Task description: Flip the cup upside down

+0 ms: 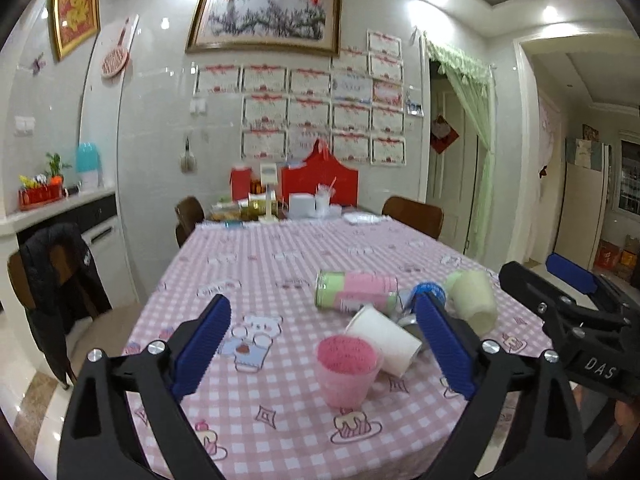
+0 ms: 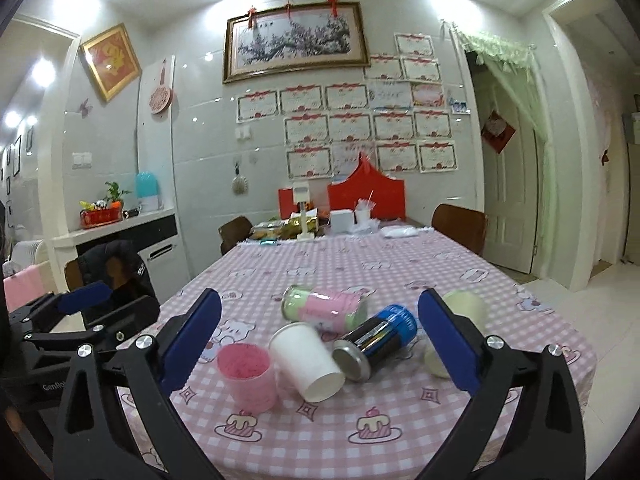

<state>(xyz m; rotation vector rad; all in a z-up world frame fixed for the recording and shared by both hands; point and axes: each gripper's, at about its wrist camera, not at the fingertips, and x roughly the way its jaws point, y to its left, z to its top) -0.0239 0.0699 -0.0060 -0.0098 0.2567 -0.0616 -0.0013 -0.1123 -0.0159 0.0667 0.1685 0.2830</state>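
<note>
A pink plastic cup (image 1: 347, 370) stands upright, mouth up, on the pink checked tablecloth; it also shows in the right wrist view (image 2: 248, 376). A white paper cup (image 1: 386, 342) (image 2: 306, 360) lies on its side just behind it. A pale green cup (image 1: 474, 300) (image 2: 466, 306) lies on its side to the right. My left gripper (image 1: 320, 344) is open, above the table in front of the pink cup. My right gripper (image 2: 318, 340) is open and empty, in front of the white cup; it also shows in the left wrist view (image 1: 560, 280).
A pink-and-green can (image 1: 354, 290) (image 2: 324, 308) and a blue-and-black can (image 2: 376, 336) lie on their sides behind the cups. Boxes, containers and a red board (image 2: 366, 192) stand at the table's far end. Chairs (image 1: 414, 214) stand around the table (image 2: 400, 264).
</note>
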